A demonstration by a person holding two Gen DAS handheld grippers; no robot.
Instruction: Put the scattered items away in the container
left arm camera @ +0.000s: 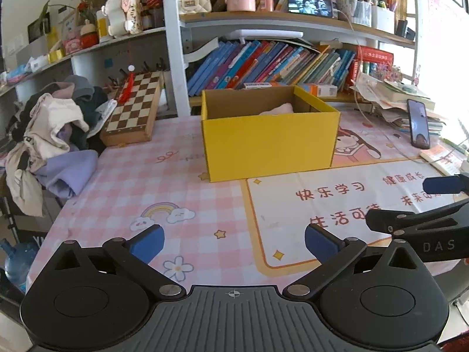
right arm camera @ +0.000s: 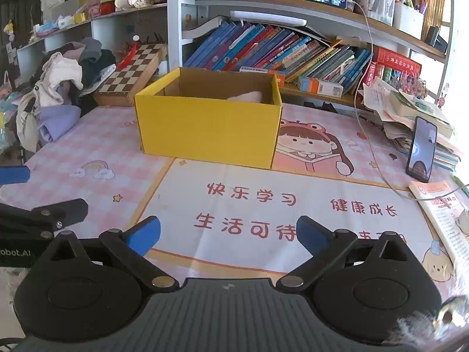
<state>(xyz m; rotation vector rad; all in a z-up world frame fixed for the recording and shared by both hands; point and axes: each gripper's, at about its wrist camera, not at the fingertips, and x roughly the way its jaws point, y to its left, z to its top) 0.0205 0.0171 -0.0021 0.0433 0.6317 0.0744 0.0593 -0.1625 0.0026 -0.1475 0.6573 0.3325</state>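
The left gripper (left arm camera: 234, 243) has its 2 blue-padded fingers (left arm camera: 148, 243) spread wide with nothing between them, only the pink checked cover of the table (left arm camera: 123, 182) showing in the gap. The right gripper (right arm camera: 228, 236) stands the same way, its fingers (right arm camera: 312, 236) far apart and empty above a cream panel of the cover printed with red characters. Each gripper shows at the edge of the other's view, so the 2 sit side by side at the near edge of the table, both apart from the box. Beyond them, toward the middle of the table, stands the yellow cardboard box (left arm camera: 268, 143), open at the top, with bright yellow outer walls and plain brown cardboard inside. A pale pink soft item (left arm camera: 278, 108) lies inside it against the far right part, only its top showing over the front wall; what it is cannot be told. To the left of the box, at the table's edge, a heap of clothes (left arm camera: 55, 135) in white, lilac, grey and black is piled up, and a folding chessboard (left arm camera: 133, 111) leans beside it. To the right a phone (right arm camera: 422, 149) stands propped upright against a stack of papers and books, with an open booklet (right arm camera: 442, 214) lying nearer. Behind the box, a shelf holds a leaning row of books (left arm camera: 272, 64).
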